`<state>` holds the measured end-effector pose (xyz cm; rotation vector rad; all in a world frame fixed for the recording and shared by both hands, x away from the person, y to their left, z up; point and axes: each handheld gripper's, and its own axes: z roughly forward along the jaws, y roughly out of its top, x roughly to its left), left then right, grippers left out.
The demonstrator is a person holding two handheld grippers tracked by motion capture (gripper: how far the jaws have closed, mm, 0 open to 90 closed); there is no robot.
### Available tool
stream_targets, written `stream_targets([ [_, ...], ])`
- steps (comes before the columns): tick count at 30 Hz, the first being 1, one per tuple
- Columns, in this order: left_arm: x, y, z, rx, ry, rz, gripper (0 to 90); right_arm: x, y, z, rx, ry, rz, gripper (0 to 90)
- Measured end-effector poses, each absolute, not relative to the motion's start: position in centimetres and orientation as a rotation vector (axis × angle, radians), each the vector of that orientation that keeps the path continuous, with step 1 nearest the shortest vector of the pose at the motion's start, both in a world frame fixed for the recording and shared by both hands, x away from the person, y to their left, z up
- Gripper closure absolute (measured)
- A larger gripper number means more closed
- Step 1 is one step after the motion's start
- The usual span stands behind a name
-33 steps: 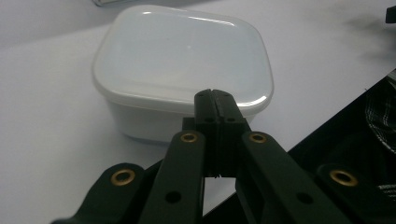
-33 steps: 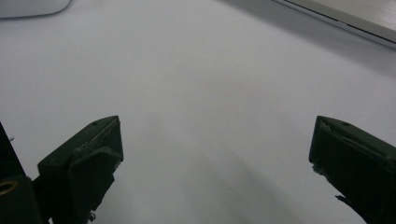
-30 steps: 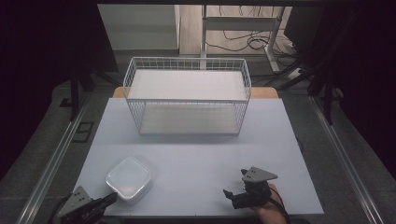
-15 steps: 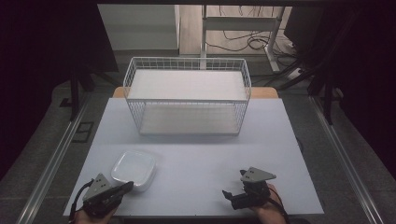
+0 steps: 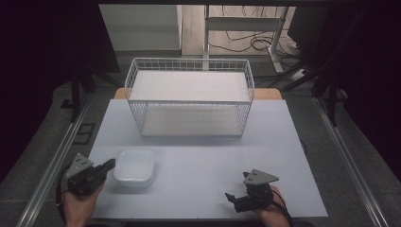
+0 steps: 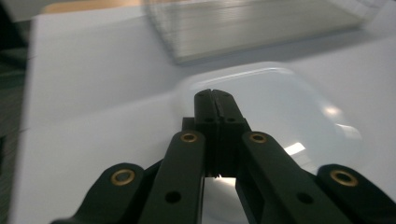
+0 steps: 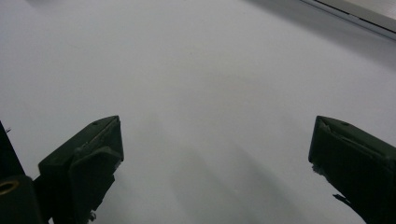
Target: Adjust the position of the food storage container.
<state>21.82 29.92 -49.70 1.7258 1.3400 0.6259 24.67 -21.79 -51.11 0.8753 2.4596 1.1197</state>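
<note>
**Left gripper and dish shift across the table**

The left gripper, jaws pressed together, has come up from the table's near left corner to the left edge of the white dish. The dish now lies farther right and slightly nearer the wire basket.

Wire basket blurred, cut by top edge in left gripper view; white dish partly hidden behind jaws.

Left tool with jaws pressed together, pointing right; right tool low, jaws wide apart.
</note>
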Motion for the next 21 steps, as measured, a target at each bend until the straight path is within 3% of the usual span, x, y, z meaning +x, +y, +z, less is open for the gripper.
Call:
stream_targets([
  [5, 22.9, 31.1, -51.5, 1.754, 1.414, 0.594, 90.0, 24.8, -21.8, -51.2, 0.88, 2.463, 1.118, 2.9],
  [21, 24.3, 26.8, -52.3, 1.893, 1.325, 0.501, 90.0, 24.8, -21.8, -51.1, 0.883, 2.453, 1.114, 2.8],
])
